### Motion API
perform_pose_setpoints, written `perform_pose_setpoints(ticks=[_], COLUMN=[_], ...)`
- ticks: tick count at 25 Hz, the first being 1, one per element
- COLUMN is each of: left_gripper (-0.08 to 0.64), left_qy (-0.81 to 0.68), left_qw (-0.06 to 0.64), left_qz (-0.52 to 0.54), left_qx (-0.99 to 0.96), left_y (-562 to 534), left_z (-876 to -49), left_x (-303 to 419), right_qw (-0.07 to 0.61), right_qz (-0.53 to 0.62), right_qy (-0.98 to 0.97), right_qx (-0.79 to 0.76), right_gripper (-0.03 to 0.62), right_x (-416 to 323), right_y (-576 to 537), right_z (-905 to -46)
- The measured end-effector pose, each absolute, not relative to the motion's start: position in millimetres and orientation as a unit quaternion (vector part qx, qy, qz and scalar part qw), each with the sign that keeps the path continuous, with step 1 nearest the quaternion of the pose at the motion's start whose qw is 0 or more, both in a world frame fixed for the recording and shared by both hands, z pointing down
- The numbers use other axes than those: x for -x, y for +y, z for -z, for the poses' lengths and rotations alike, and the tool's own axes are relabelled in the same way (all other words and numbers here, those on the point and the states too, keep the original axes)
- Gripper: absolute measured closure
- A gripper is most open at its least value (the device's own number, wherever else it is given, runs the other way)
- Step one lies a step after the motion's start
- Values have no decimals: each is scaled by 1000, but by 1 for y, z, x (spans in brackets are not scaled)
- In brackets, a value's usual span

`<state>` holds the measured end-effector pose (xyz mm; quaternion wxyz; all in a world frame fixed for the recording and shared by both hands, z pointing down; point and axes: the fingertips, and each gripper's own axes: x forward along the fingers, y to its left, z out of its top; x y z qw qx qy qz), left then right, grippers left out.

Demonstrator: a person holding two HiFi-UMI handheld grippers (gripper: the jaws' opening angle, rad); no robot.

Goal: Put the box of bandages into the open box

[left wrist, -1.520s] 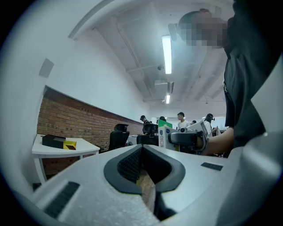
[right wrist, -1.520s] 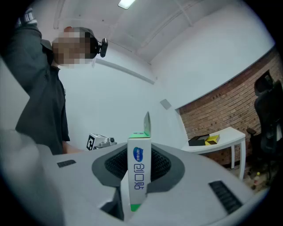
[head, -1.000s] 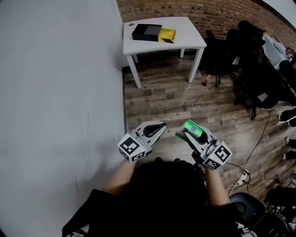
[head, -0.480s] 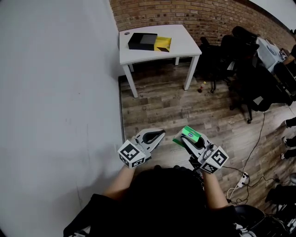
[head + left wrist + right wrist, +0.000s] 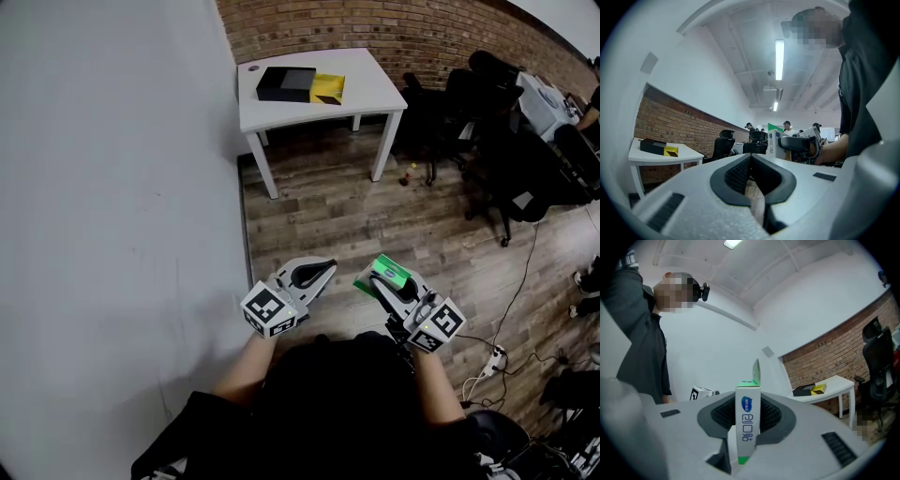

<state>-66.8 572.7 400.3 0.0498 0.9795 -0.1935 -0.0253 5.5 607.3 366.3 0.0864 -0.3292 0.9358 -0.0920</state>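
A green and white box of bandages (image 5: 388, 273) stands upright between the pads of my right gripper (image 5: 382, 277), which is shut on it; its top flap sticks up (image 5: 756, 371). The right gripper view shows the box's (image 5: 747, 425) narrow white face with blue print. My left gripper (image 5: 317, 274) hovers beside it to the left, shut with nothing in it (image 5: 751, 159). The open box (image 5: 302, 84), black with a yellow inner part, lies far ahead on a white table (image 5: 375, 89), well away from both grippers.
A grey wall (image 5: 112, 234) runs along the left. Wooden floor (image 5: 328, 211) lies between me and the table. Black office chairs (image 5: 506, 141) crowd the right side, and a power strip with cables (image 5: 489, 361) lies on the floor at lower right.
The table with the open box sits slightly further left and up in the head view. Both grippers keep their side-by-side pose, and the hold on the bandage box is unchanged.
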Motion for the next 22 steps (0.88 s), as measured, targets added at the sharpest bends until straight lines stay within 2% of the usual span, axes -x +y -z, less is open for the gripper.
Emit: perform_pose_setpoints(ticks=[13,22], left_gripper=[545,545], left_qy=[-186,-180], left_qw=[83,82], left_qz=[28,15], left_qx=[-979,-980], left_y=[553,492], left_z=[-417,-419], left_x=[67,45], right_qw=[76,85], right_qz=[107,101], right_qy=[933,934], right_qx=[336,332], right_gripper=[497,497], right_x=[-10,-29], right_y=[592,527], right_z=[-380,-380])
